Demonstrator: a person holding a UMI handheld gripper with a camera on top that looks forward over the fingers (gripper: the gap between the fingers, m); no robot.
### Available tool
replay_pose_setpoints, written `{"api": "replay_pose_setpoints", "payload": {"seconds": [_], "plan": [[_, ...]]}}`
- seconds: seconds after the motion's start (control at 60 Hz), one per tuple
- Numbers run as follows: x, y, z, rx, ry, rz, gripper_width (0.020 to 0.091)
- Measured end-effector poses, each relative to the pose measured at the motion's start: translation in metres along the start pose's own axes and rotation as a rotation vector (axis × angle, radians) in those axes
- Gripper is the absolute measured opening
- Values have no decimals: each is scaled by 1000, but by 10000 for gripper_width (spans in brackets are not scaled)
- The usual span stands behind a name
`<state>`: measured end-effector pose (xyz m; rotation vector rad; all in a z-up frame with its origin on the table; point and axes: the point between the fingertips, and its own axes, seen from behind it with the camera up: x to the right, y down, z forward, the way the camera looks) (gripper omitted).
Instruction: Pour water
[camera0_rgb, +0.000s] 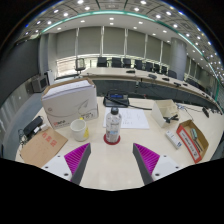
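Item 1: water bottle (113, 124), clear plastic, capped, upright on a red coaster (112, 139) on the pale table (120, 165). Long axis vertical.

Item 2: cup (79, 129), pale, just left of the bottle, standing apart from it; likely the receiving vessel.

Item 3: gripper (112, 160), fingers spread wide, nothing between them; magenta pads (77, 157) visible on the inner faces.

Key relation: the bottle lies straight ahead of the fingers, beyond their tips, roughly centred on the gap, not yet within reach. A forward advance appears to be what the grasp calls for.

Other holdings: white cardboard box (70, 100) behind the cup; brown envelope (42, 146) left of the cup; snack packet (193, 139) well right of the bottle.
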<state>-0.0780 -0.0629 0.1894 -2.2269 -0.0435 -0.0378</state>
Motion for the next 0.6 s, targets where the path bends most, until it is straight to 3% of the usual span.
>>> {"api": "replay_pose_setpoints", "payload": {"seconds": [0.267,0.6], "plan": [[-36,42,-101,-6,30,0,863],[-31,57,-132,3,66,-6,858]]}}
